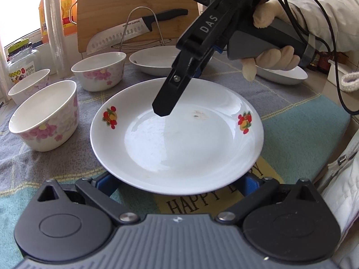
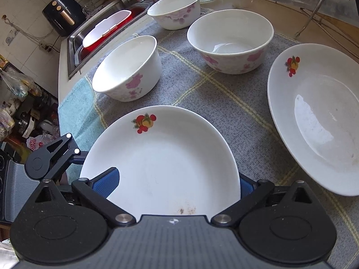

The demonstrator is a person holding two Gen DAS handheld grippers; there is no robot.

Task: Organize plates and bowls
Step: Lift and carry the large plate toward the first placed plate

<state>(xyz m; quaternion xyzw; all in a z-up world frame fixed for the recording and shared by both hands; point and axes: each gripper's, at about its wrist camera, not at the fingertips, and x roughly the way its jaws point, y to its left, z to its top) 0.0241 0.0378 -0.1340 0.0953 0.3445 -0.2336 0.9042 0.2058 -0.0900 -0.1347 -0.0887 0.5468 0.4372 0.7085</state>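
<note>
on the left of the table three bowls stand apart on the grey cloth, none nested yet. in the middle lies the plate with fruit prints, and my left tongs sit at its near rim, fingers spread wide to either side of it, gripping nothing as far as i can see. my right tongs hang over the same plate; one finger shows above it in the left view, and the right view puts the blue pads either side of the rim, apart, not clamped. to the right a second plate rests alone, and a third shows behind. i judge the sorting barely begun: plates unstacked, bowls unstacked.
</note>
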